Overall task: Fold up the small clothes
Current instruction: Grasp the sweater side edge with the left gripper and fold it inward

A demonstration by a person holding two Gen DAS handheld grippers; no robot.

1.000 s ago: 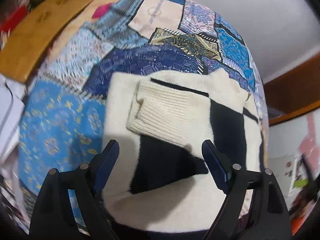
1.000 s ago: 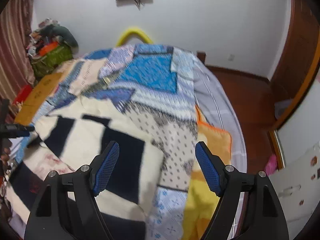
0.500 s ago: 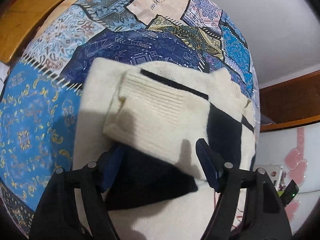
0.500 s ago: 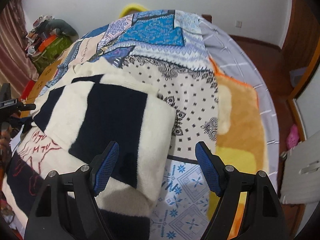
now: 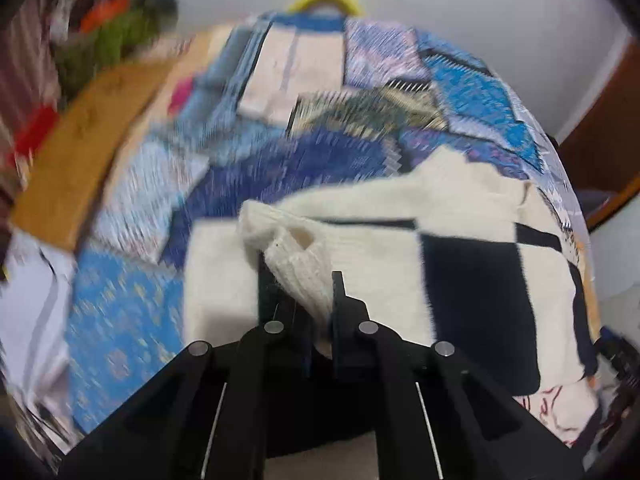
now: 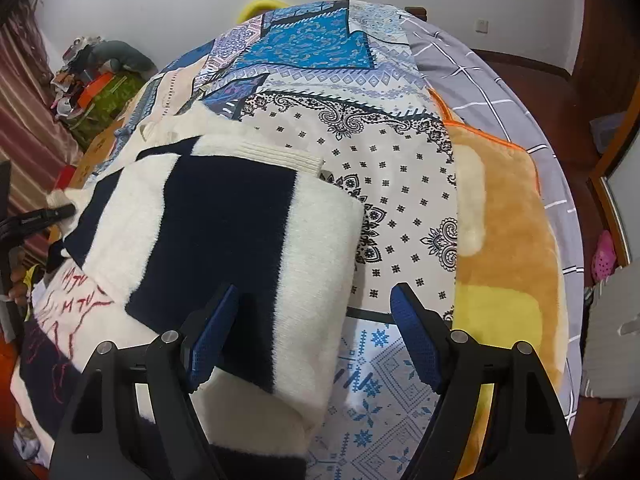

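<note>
I am pinching the ribbed cream cuff [image 5: 298,276] of the sweater [image 5: 400,256] with my left hand-held gripper [image 5: 298,300], its two black fingers drawn in close on either side of the knit so the cuff is bunching up between them. The sweater, cream with large dark navy blocks, is lying on the bed, spread over the blue patchwork quilt [image 5: 304,160], and much of the left wrist view is smeared with blur, so I cannot tell finer detail on the quilt there. My right hand-held gripper [image 6: 312,332] is hovering wide open above the near edge of the sweater [image 6: 224,240], its blue-padded fingers [image 6: 212,332] well apart and gripping nothing; the left pad is sitting over the folded navy and cream panel, while the right one is over the quilt [image 6: 396,208] just beside the garment. In the right wrist view the sweater is lying folded over itself, with a ribbed hem showing along its far edge and red stitched lettering [image 6: 76,292] showing on the lower layer to the left. An orange and yellow plush blanket [image 6: 504,240] is lying on the bed to the right of the quilt, beside a grey checked sheet [image 6: 492,92].
</note>
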